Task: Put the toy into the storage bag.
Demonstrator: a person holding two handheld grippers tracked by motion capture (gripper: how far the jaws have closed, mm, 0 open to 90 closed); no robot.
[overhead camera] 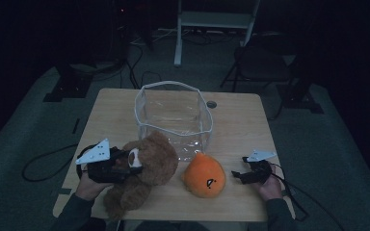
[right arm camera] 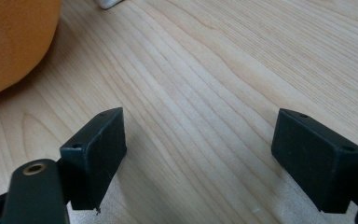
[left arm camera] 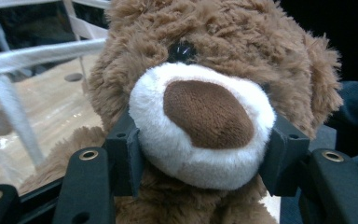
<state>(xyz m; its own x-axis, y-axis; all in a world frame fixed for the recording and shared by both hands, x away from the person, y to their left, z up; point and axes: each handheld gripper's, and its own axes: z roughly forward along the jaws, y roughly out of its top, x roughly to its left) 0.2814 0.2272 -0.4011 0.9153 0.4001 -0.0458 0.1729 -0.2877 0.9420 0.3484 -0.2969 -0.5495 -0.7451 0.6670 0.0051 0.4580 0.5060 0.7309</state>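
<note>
Two hand-held grippers noted: left hand-held gripper (left arm camera: 200, 154) clamps teddy bear (overhead camera: 144, 171) by its snout, near-left on surface (overhead camera: 241, 120); clear bin (overhead camera: 173, 115) directly beyond. Right hand-held gripper (right arm camera: 200, 158) gapes empty, orange plush (overhead camera: 204, 175) beside.

- On my right gripper (right arm camera: 200, 156) feed, both black jaws rise from the bottom edge and stand wide apart, with nothing between them.
- I see bare light wood table (right arm camera: 205, 70) in the gap and beyond it; the grain runs diagonally.
- An orange plush toy (right arm camera: 11, 39) occupies the upper left corner, resting on the table, apart from the left-hand jaw.
- A small pale object (right arm camera: 109, 3) sits at the top edge; I cannot identify it.
</note>
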